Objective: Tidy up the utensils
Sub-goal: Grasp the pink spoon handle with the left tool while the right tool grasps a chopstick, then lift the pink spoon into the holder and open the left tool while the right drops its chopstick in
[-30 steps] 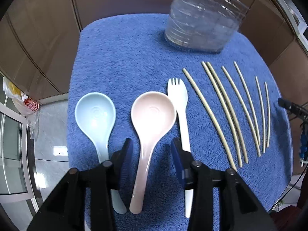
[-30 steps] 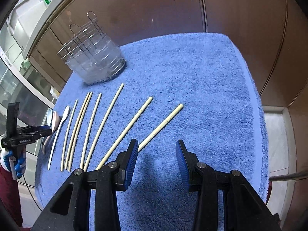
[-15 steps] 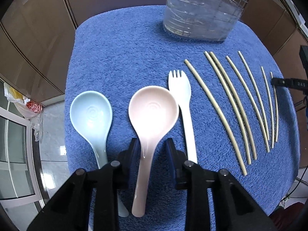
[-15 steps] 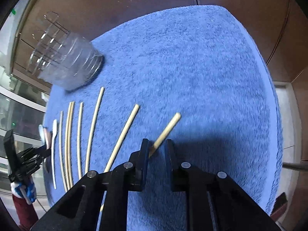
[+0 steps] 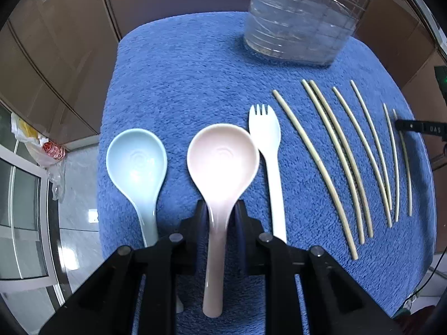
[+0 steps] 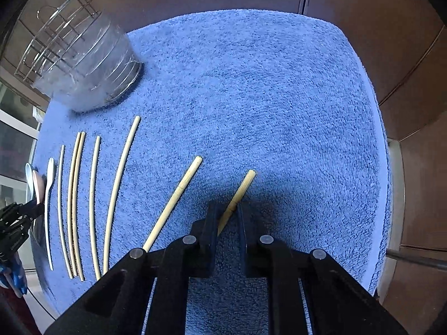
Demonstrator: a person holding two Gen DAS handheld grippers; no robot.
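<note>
A pink spoon (image 5: pixel 222 162) lies on the blue towel (image 5: pixel 181 83) between a light blue spoon (image 5: pixel 137 159) and a white spork (image 5: pixel 265 134). My left gripper (image 5: pixel 220 205) points down over the pink spoon's handle; its jaws are closing and the pads touch the handle on both sides. Several pale chopsticks (image 5: pixel 335 162) lie in a row to the right. In the right wrist view my right gripper (image 6: pixel 227 205) is closing on the rightmost chopstick (image 6: pixel 243 187), which crosses the narrow gap at a slant and touches both pads. Another chopstick (image 6: pixel 178 195) lies just to its left.
A clear ribbed utensil holder (image 5: pixel 301 28) with wire dividers (image 6: pixel 56 22) stands at the far side of the towel. Brown cabinet fronts (image 6: pixel 363 14) surround the towel's edges. The towel's right half (image 6: pixel 279 97) bears nothing. A plastic bag (image 5: pixel 42 145) lies on the floor at left.
The left jaws narrowed from wide open to touching the pink spoon's handle. The right gripper moved over the rightmost chopstick, tilted further down, and closed around it.
</note>
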